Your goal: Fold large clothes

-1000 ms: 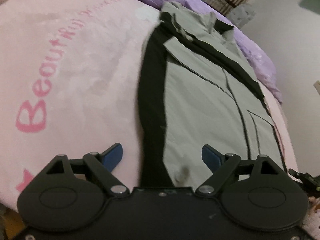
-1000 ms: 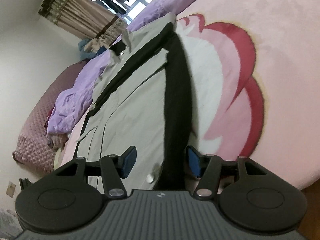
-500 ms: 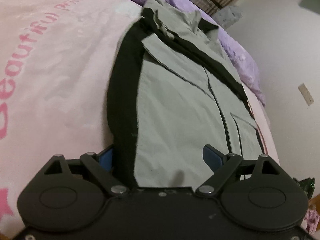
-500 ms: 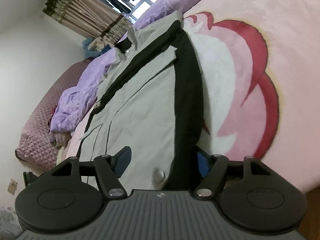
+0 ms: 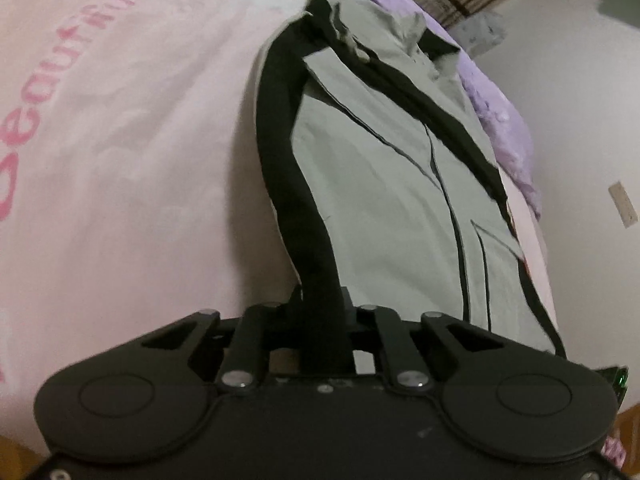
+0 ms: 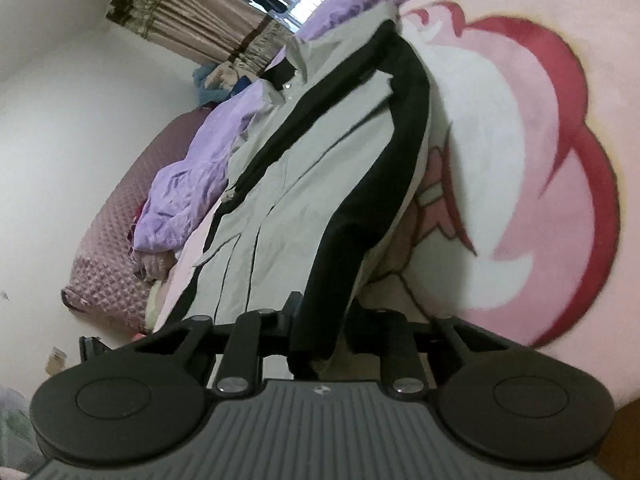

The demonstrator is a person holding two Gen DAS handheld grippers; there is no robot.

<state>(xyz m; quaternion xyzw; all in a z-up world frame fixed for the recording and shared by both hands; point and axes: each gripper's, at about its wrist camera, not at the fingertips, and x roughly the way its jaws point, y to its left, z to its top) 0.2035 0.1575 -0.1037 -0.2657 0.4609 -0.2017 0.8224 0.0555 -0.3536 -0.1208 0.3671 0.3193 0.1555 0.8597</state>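
A wide bed fills both views, its pink blanket (image 5: 120, 184) running off the left side of the left wrist view, pink lettering curving along the left edge. In the right wrist view that blanket (image 6: 600, 20) shows a big red, pink and white print on the right half. Purple bedding (image 6: 188, 184) is bunched at left centre there, and a curtain (image 6: 192, 20) hangs in the upper left.

The task's garment, a grey jacket (image 5: 384, 184) with a black band (image 5: 288, 184) along its edge, lies lengthwise on the blanket, from the claws at the bottom up to its collar near the top centre. The right wrist view has the jacket (image 6: 304, 184) running up the middle.

Down at the bottom centre, the left claw (image 5: 322, 320) is clenched on the jacket's black band, cloth pinched up between the fingers. The right claw (image 6: 320, 328) is closing with the black band (image 6: 360, 208) between its fingers, the pads pressing on the cloth, which rises in a ridge from the bed.
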